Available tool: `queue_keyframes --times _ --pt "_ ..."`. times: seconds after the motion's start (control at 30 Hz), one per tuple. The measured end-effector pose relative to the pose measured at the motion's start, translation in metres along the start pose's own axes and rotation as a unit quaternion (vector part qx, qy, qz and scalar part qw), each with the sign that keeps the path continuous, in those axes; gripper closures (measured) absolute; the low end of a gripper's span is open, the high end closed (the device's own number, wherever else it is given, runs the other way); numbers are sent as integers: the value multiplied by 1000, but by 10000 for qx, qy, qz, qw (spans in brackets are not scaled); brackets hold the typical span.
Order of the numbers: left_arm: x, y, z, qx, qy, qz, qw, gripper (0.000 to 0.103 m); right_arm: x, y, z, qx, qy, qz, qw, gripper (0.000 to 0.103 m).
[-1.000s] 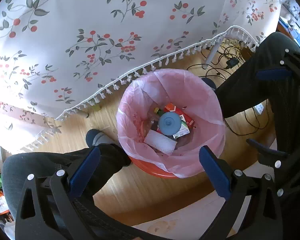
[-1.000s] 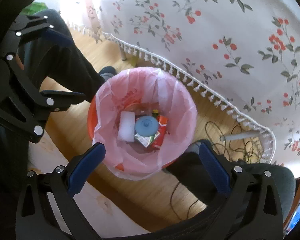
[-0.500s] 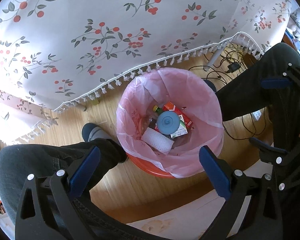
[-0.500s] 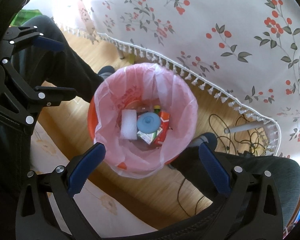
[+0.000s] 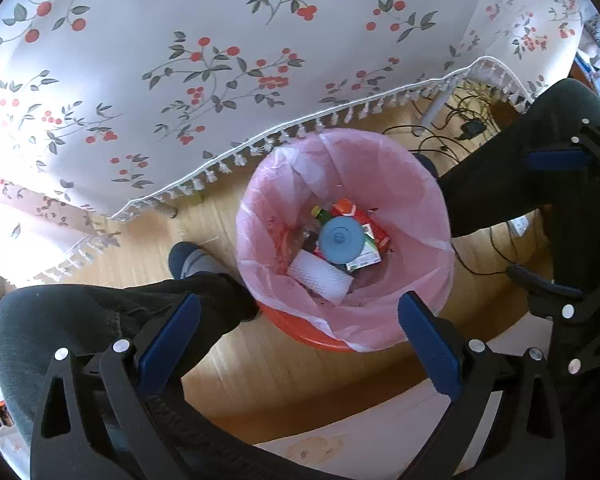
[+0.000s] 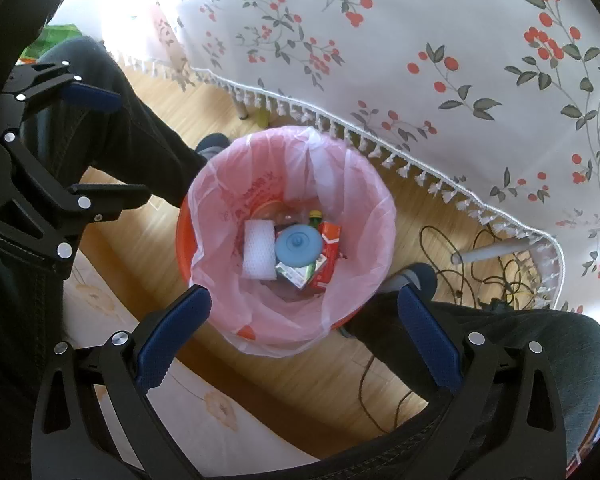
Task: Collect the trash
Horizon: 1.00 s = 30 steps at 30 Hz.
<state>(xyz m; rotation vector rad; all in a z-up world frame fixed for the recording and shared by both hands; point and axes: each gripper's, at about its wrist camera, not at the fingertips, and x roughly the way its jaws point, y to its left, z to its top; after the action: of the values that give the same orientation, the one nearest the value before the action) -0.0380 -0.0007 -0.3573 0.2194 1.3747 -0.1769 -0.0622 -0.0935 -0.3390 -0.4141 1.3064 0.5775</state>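
Wooden floor under a bench draped in a cherry-print tablecloth (image 5: 220, 60) with tassel fringe; that's the backdrop from the left wrist. Left claw (image 5: 300, 344) is spread wide, nothing between its blue pads. One orange bin with a pink liner bag (image 5: 416, 184) sits on the floor straight ahead and below the claw, between the person's two legs. Trash inside, counted: one blue round lid (image 5: 340, 239) on top, one white foam sheet (image 5: 320, 276) lying with its long axis slanting toward the lower right, one red-and-green carton (image 5: 370, 236) beneath the lid, one small yellow-green bottle cap (image 5: 317, 212). Other scraps below are too hidden to count. Right claw (image 5: 556, 216) shows at the right edge, also parted and empty.

Right wrist view: same tablecloth (image 6: 440, 60), same bin liner (image 6: 352, 176) centred ahead of the right claw (image 6: 300, 344), which is splayed with nothing held. Blue lid (image 6: 298, 244), foam sheet (image 6: 259, 254) now reading near-vertical, carton (image 6: 328, 254). Left claw (image 6: 100, 148) is at the left edge, gaping. Cables (image 6: 500, 276) lie on the floor right of the bin.

Both claws hang about equally above the bin; neither clearly nearer. All visible trash is already in the bin, so I'd judge the collecting is done or nearly so.
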Motion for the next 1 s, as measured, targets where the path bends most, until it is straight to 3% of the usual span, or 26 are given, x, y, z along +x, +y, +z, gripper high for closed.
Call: queue_keyframes --times 0.47,1.0 --pt "3 6 -1 -137 117 -259 9995 5 0 2 -1 64 8 42 10000 6" --pt "3 3 0 -128 134 -255 9995 5 1 0 -3 58 30 69 10000 6"
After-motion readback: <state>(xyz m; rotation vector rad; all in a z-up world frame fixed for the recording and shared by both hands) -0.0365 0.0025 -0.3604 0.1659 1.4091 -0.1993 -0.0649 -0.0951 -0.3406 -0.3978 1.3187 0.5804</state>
